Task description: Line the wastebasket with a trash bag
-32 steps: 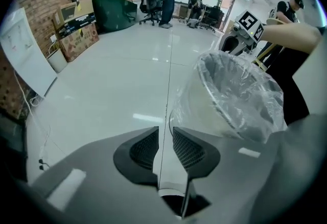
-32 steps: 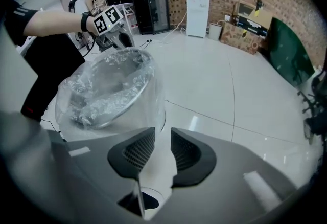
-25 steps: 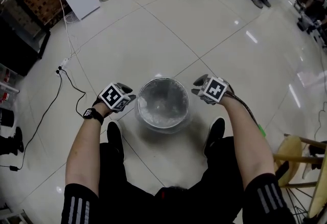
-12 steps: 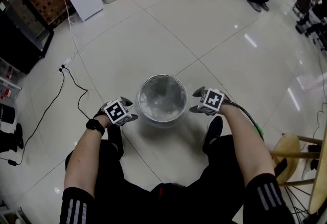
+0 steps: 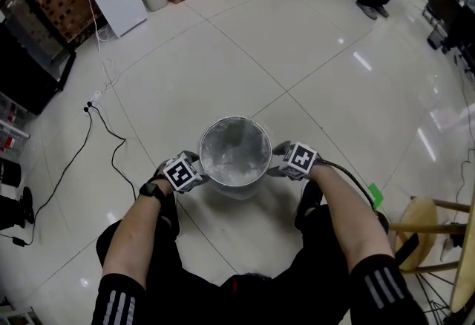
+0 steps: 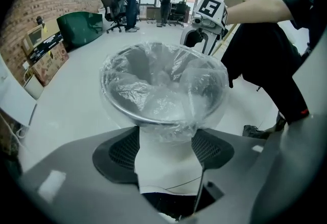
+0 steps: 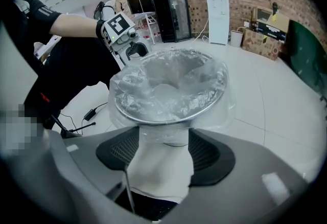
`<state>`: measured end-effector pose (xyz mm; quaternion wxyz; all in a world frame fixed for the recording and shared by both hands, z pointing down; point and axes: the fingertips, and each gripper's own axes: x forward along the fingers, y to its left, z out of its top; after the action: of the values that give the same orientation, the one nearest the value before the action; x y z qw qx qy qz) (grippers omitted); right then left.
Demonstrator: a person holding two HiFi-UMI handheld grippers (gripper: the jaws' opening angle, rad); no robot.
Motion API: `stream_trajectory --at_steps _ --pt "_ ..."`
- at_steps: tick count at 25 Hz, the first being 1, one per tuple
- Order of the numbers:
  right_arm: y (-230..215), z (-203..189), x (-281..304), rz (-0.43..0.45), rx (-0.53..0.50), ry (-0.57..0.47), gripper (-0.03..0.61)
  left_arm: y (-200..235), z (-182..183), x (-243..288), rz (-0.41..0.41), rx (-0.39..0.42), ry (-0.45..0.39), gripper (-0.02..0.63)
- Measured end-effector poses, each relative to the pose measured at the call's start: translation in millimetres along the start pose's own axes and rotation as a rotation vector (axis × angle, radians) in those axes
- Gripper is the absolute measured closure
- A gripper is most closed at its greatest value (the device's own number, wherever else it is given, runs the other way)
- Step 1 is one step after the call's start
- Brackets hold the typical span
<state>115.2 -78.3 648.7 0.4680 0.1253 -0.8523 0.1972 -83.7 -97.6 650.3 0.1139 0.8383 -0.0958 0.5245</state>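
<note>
Both grippers flank the wastebasket (image 5: 236, 119) on the floor (image 5: 223, 49): left gripper (image 5: 194, 165) and right gripper (image 5: 280, 162) at opposite sides of its rim. Their jaws have just been opening and stand spread. The bag (image 5: 236, 156) lines the wastebasket, with its hem at each gap, unpinched.

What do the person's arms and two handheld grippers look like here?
Short black sleeves with white stripes; black wristwatch on the left wrist. The left gripper and right gripper are grey, with black mesh pads on the jaws and a white cube of black square markers each. A dark cable trails from the right one.
</note>
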Motion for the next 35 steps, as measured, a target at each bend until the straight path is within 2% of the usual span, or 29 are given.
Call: stream_trajectory --at_steps 4,14,24,29,35 --pt "-4 -8 13 0.014 0.021 0.002 0.268 2 -6 21 0.006 -0.004 -0.014 0.295" --pt "-14 -35 54 -0.024 0.037 0.092 0.261 14 -22 56 0.04 0.025 0.057 0.285" --pt "-27 -54 75 -0.07 0.049 0.14 0.253 22 -28 59 0.057 0.012 0.086 0.285" --pt "-19 -50 68 -0.037 0.06 0.126 0.253 24 -31 50 0.057 0.002 0.083 0.285" --pt "-15 -45 36 -0.061 0.023 0.143 0.253 22 -32 17 0.07 0.038 0.082 0.285"
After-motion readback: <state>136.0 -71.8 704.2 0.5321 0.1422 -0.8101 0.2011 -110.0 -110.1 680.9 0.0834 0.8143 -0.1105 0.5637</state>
